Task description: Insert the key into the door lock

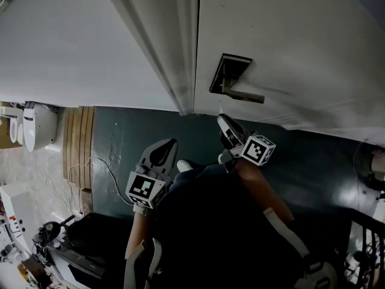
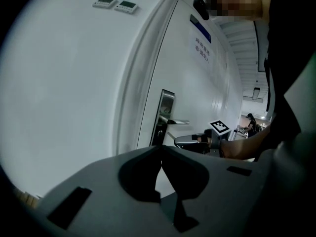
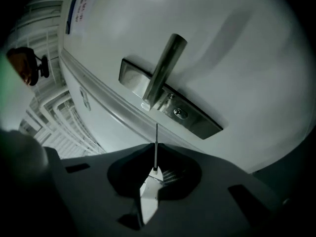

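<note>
A thin metal key (image 3: pixel 156 152) stands edge-on between the jaws of my right gripper (image 3: pixel 156 145), which is shut on it. Its blade points up at the steel lock plate (image 3: pixel 195 122), stopping short of the round keyhole (image 3: pixel 179 113) below the lever handle (image 3: pixel 165 70). In the head view the right gripper (image 1: pixel 221 120) sits just under the lock plate (image 1: pixel 224 72) on the white door (image 1: pixel 289 41). My left gripper (image 1: pixel 171 143) hangs lower and to the left, shut with nothing in it. From the left gripper (image 2: pixel 161 149) the lock plate (image 2: pixel 165 113) is seen from the side.
The door frame (image 1: pixel 162 59) and a white wall (image 1: pixel 66 47) lie left of the door. The floor is dark green (image 1: pixel 120 143). A white toilet (image 1: pixel 37 125) and cluttered equipment (image 1: pixel 54 245) sit at the left. Two small wall panels (image 2: pixel 114 3) hang on the wall.
</note>
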A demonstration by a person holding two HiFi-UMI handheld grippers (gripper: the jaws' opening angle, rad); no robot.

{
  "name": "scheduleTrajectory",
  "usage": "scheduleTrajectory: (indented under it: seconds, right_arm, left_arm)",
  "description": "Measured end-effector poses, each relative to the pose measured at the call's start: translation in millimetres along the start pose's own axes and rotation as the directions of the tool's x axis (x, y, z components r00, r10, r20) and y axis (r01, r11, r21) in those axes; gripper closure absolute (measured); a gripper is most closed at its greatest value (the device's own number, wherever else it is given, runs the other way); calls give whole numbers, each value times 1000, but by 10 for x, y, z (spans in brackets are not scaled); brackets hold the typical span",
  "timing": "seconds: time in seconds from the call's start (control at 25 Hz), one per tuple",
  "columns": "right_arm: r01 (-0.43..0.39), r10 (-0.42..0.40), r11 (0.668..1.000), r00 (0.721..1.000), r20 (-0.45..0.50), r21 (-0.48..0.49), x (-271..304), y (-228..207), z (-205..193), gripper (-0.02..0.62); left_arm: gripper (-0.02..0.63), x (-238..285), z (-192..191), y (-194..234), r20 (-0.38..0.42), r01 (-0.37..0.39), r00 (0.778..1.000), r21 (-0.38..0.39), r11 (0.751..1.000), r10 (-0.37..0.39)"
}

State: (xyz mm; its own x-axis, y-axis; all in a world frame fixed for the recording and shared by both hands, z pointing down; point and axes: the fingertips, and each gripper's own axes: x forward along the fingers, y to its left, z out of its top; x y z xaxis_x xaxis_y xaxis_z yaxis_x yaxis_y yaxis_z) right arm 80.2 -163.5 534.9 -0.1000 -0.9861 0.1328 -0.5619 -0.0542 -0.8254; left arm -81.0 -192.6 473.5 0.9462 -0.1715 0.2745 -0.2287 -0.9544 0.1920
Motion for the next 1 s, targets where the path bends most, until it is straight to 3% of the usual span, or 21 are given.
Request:
scheduleTrajectory:
  seconds: [0.12,0.56,1.0]
  right_arm:
    - [-4,0,996,999,45,90,92,-21,-15,563]
    - [-13,-34,960,986,162,279,283,-225,75,563]
    - [-63,-25,922,975,223,381,402,-329,278,563]
  left_arm:
    - [597,-62,-33,88,-11,17,1000,5,1000,-17]
    - [597,-225,-83,226,-26,34,999,15,999,-33]
    - [597,-161,-118,266,-57,3,998,9,1000,-2]
